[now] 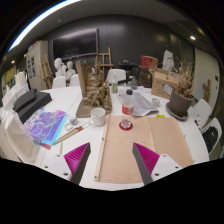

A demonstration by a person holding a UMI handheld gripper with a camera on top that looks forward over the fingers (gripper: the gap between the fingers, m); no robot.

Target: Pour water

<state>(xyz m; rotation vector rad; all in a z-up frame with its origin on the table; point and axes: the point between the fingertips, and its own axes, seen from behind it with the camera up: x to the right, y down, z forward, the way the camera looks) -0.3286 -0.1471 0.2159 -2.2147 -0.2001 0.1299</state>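
Gripper (111, 162) held above a white table (185, 150), fingers spread wide apart with nothing between them, pink pads (146, 156) facing inward. Directly ahead, a tan board (140, 140) lying flat on the tabletop. Beyond its far edge, a clear bottle with a red cap (127, 102) standing upright, likely the water to pour; just in front of it a small round dish with a red centre (125, 124); off to the left, a white cup (98, 116), apart from both. Further left, an iridescent sheet (45, 126) and a dark case (30, 105). To the right, a dark device (180, 105) near the table's edge.

Step in hand, judged: reaching for the bottle. Best approached straight over the board, level, fingers kept wide until either side of the bottle's body, then closed below the cap. Open room plentiful above the board; tighter near the bottle, with dish and cup close by. Clutter of chairs and wooden frames beyond the table, so no overshooting
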